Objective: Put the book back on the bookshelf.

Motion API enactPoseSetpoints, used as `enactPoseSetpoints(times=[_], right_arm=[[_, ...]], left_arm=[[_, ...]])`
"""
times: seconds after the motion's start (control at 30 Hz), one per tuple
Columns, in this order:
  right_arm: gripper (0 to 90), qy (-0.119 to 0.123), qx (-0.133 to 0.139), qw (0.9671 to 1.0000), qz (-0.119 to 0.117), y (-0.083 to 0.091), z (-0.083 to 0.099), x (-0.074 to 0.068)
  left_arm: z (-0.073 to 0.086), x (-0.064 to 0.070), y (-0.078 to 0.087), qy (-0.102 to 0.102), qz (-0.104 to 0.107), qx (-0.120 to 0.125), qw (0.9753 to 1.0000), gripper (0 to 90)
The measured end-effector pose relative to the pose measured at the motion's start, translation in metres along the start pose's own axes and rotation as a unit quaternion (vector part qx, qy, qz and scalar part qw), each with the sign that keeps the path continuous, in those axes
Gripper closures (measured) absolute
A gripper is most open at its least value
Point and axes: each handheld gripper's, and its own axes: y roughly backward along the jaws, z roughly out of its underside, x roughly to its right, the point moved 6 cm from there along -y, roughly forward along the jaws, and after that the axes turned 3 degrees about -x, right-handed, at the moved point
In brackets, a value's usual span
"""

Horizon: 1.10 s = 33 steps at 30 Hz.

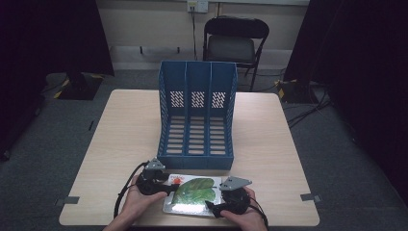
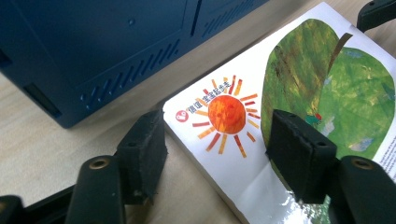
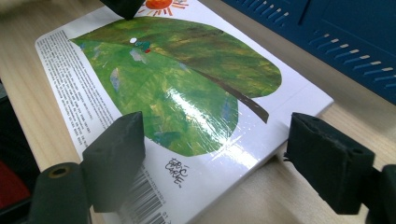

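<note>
Book (image 1: 195,195) lies flat between left tongs (image 1: 166,185) and right tongs (image 1: 214,208), both spread apart.

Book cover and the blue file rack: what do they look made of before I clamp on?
The book looks like glossy coated card: lamp glare streaks its green leaf. The file rack looks like matte moulded plastic, with slotted walls. Both grippers' fingers straddle book corners, open.
</note>
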Motion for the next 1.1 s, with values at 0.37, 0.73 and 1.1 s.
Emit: enactPoseSetpoints(times=[0.37, 0.73, 1.1], right_arm=[[20.7, -0.013, -0.003, 0.9997, -0.019, 0.006, 0.009, -0.006], [15.4, -0.015, -0.010, 0.9995, -0.025, 0.006, 0.012, -0.010], [0.0, 0.029, -0.048, 0.9984, -0.012, -0.001, 0.019, -0.021]], left_arm=[[-0.002, 0.004, -0.004, 0.023, 0.022, 0.008, 0.9995, 21.9], [-0.005, 0.005, -0.003, 0.034, 0.024, 0.014, 0.9990, 19.0], [-0.007, 0.003, 0.003, 0.053, 0.045, 0.028, 0.9972, 21.1]])
